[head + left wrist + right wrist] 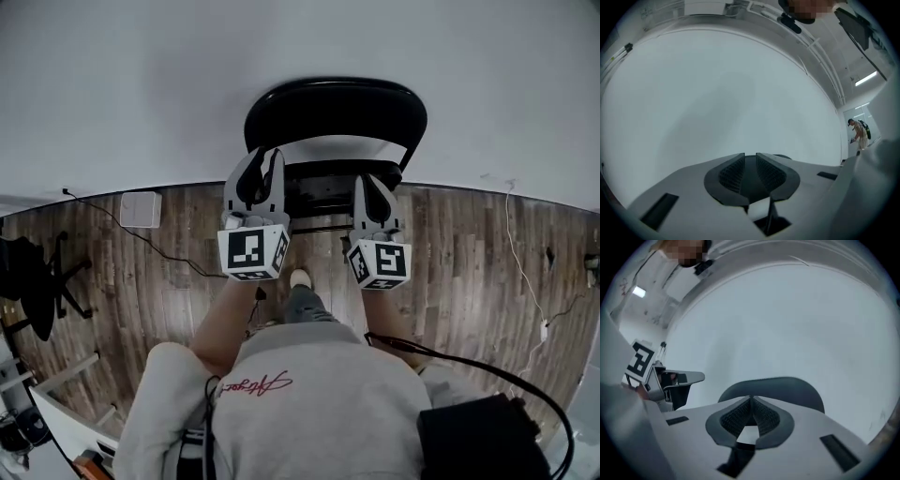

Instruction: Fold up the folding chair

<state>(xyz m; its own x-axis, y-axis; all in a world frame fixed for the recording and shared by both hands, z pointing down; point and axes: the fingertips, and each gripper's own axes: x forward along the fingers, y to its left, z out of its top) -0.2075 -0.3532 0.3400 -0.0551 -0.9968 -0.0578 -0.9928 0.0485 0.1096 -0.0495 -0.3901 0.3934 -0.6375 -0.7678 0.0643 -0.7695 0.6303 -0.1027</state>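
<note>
The black folding chair (335, 108) stands against the white wall, its rounded backrest at the top and its dark seat part lower, between my two grippers. My left gripper (264, 161) is held up level in front of the chair's left side. Its jaws stand a narrow gap apart with nothing between them (750, 157). My right gripper (375, 180) is in front of the chair's right side. Its pads meet at the tips and hold nothing (751, 399). The backrest's top (797, 387) shows just beyond the right jaws. Neither gripper touches the chair.
On the wood floor lie a white box (141, 208) by the wall at left, a black cable (159, 248) and a white cable (525, 272). A black swivel-chair base (37, 281) stands far left. A person (858, 133) stands far off at the right.
</note>
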